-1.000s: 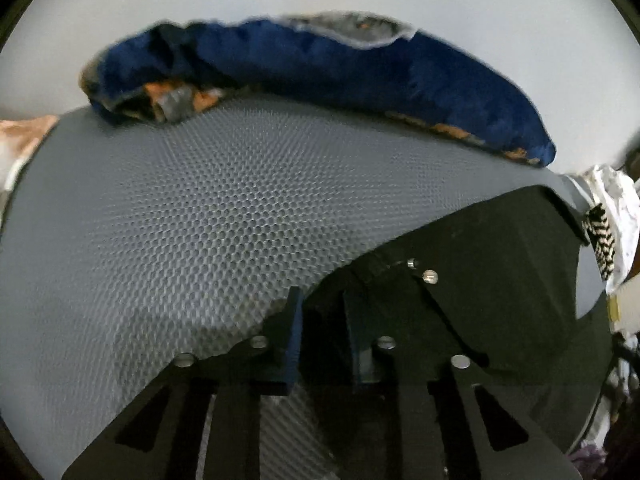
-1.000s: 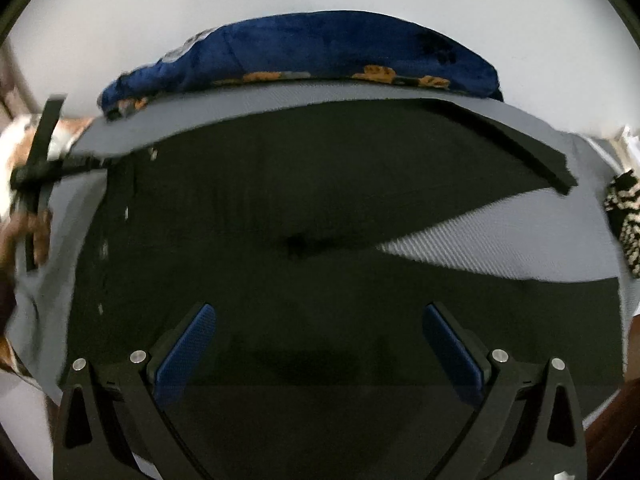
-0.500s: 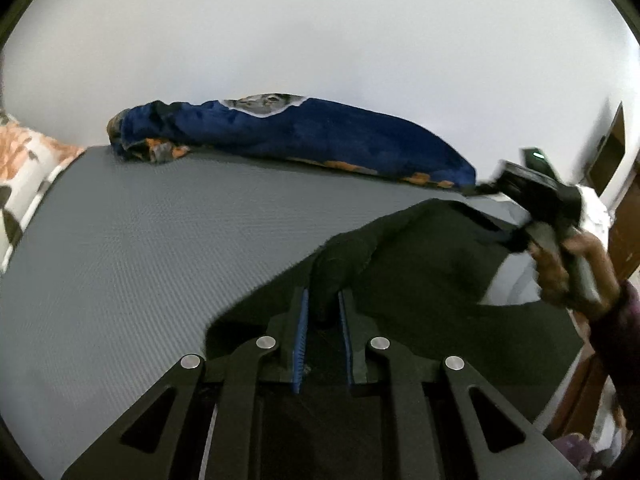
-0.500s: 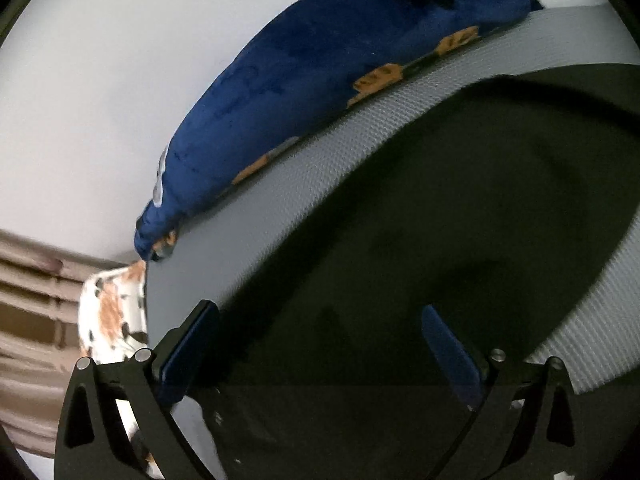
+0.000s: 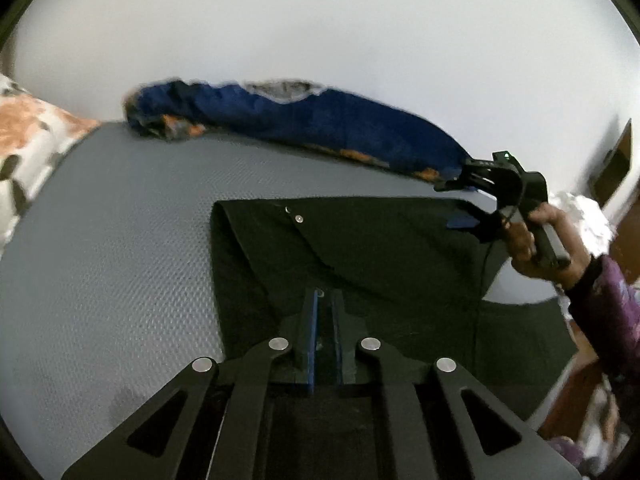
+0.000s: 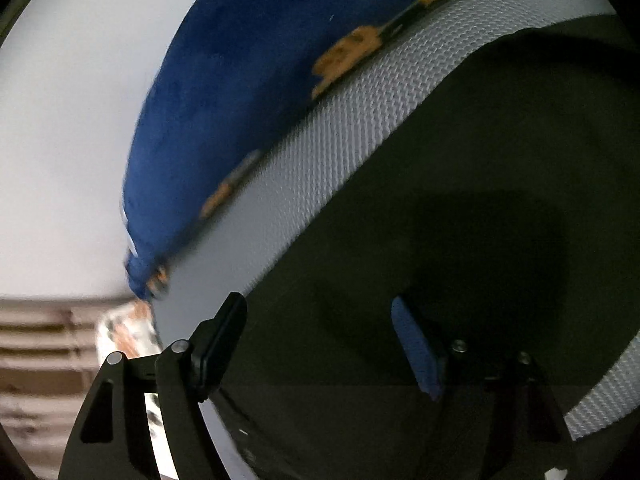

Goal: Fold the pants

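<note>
Since a second earlier, the pants (image 5: 360,248) had been folded over on the bed (image 5: 120,260); left tongs (image 5: 327,308) pinched an edge, right tongs (image 6: 320,312) gaped empty. Keep edges aligned.

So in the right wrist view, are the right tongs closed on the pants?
No, the right tongs stand wide open over the black pants, with nothing pinched between them.
</note>
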`<state>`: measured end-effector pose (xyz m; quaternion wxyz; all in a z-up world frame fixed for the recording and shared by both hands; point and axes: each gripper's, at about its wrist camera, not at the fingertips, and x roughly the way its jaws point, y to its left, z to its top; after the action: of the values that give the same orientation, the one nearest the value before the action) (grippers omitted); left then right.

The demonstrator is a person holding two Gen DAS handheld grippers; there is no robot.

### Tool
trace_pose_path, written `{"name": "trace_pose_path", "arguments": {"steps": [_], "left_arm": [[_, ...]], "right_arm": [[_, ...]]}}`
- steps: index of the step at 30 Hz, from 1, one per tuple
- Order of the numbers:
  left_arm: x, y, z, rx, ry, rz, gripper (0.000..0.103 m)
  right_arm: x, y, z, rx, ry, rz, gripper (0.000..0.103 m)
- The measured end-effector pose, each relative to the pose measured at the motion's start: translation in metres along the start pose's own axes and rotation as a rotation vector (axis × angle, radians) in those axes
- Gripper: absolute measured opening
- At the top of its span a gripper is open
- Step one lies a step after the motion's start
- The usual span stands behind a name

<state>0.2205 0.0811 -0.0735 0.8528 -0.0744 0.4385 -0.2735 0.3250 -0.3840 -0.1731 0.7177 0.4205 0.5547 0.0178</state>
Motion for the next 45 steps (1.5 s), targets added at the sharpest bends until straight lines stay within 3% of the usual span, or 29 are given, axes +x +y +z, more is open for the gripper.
{"name": "trace_pose_path", "arguments": {"steps": [1,3,5,8,11,15,16,18,19,22,30,35,37,42,44,45], "left_arm": [[0.009,0.011,0.009,-0.012,0.037,-0.020,0.043],[0.037,0.044,0.030,-0.072,0.146,-0.062,0.073],[0.060,0.080,0.047,-0.193,0.193,-0.171,0.073],[0.086,0.113,0.065,-0.294,0.218,-0.201,0.073],[0.100,0.112,0.081,-0.191,0.184,-0.135,0.073],[0.137,0.097,0.084,-0.036,0.245,-0.050,0.072],[0.140,0.088,0.082,0.033,0.223,-0.025,0.073],[0.145,0.074,0.078,0.117,0.228,0.006,0.072],[0.144,0.069,0.076,0.125,0.212,0.000,0.050],[0.139,0.063,0.070,0.137,0.174,0.022,0.021],[0.066,0.025,0.049,0.116,-0.031,0.041,0.016],[0.026,-0.014,0.029,0.150,-0.129,0.043,0.016],[0.014,-0.026,0.020,0.183,-0.151,0.047,0.016],[-0.001,-0.044,-0.004,0.187,-0.163,0.029,0.016],[-0.004,-0.047,-0.011,0.179,-0.159,0.023,0.016],[-0.006,-0.048,-0.014,0.172,-0.157,0.021,0.016]], "right_arm": [[0.002,0.001,-0.009,-0.021,0.016,-0.002,0.075],[0.003,-0.003,-0.024,-0.023,0.042,0.028,0.082],[0.002,-0.009,-0.037,-0.019,0.054,0.043,0.085],[0.001,-0.011,-0.057,-0.064,0.055,0.040,0.085],[-0.005,-0.008,-0.069,-0.105,0.045,0.041,0.085],[-0.014,0.006,-0.070,-0.155,0.033,0.041,0.085],[-0.018,0.005,-0.070,-0.169,0.031,0.042,0.085],[-0.022,0.012,-0.073,-0.203,0.028,0.045,0.085],[-0.019,0.016,-0.075,-0.210,0.027,0.044,0.085],[-0.015,0.019,-0.078,-0.226,0.032,0.041,0.086],[-0.012,-0.001,-0.059,-0.149,0.003,0.060,0.086],[-0.019,-0.016,-0.030,0.004,-0.001,0.185,0.086],[-0.022,-0.014,-0.018,0.027,0.003,0.215,0.086],[-0.019,-0.006,0.004,0.022,0.014,0.156,0.086],[-0.012,-0.004,0.011,0.020,0.025,0.143,0.075],[-0.008,-0.001,0.013,0.009,0.036,0.135,0.058]]}}
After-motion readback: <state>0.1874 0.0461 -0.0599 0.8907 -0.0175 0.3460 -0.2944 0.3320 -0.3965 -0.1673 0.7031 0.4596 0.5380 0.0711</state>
